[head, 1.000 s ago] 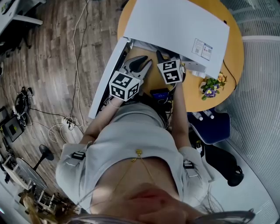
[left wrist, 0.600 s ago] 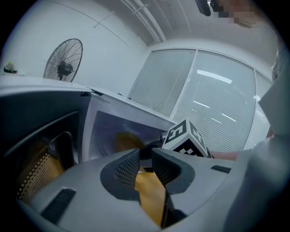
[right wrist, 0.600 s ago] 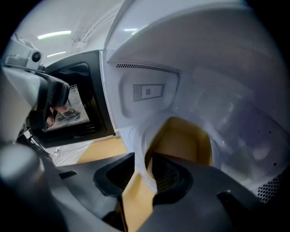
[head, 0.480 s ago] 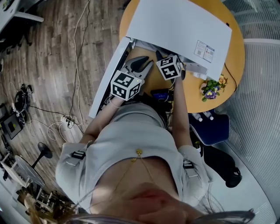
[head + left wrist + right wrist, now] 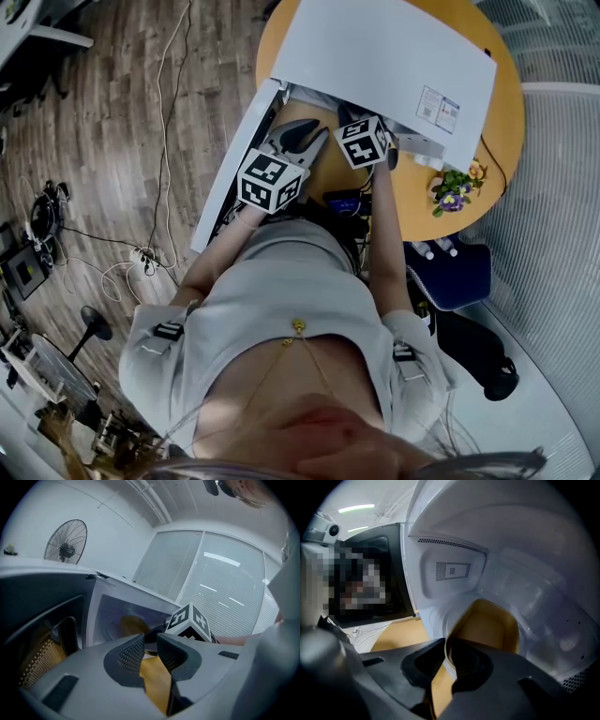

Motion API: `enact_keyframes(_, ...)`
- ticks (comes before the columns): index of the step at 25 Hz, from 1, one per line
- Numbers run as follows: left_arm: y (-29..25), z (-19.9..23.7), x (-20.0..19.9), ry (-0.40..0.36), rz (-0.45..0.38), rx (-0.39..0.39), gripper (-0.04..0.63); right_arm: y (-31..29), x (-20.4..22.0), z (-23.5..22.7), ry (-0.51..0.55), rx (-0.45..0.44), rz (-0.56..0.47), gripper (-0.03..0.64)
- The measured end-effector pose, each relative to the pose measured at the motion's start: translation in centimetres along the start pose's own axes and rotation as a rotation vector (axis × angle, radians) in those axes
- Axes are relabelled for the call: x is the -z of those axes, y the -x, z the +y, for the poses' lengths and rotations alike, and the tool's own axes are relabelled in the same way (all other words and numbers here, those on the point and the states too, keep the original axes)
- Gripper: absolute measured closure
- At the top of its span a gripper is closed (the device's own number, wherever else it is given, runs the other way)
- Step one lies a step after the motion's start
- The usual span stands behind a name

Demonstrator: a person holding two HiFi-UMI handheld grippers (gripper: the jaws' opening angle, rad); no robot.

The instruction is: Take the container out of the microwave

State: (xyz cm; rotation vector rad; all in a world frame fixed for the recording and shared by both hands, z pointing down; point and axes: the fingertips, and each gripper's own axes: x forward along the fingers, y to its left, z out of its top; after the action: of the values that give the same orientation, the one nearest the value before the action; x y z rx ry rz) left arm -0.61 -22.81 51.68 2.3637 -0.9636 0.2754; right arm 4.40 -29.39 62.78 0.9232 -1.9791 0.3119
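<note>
Microwave (image 5: 384, 47) door (image 5: 228, 169) stands open at its left side. Left gripper (image 5: 151, 645) hangs just outside the microwave mouth, jaws slightly apart, nothing between them. Right gripper (image 5: 449, 654) is inside the microwave. Its jaws have just been closing and now pinch the rim of the tan container (image 5: 490, 630) on the microwave floor. Risk: with only 1 thin-rim pinch, the container could slip, tip, or catch the microwave sill on pull-out.
</note>
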Motion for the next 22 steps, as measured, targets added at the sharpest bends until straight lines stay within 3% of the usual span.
enact_keyframes(22, -0.02, -0.24, 0.19, 0.000, 0.003, 0.006, 0.511, 0.46, -0.18, -0.53, 0.001, 0.037, -0.037, 0.581)
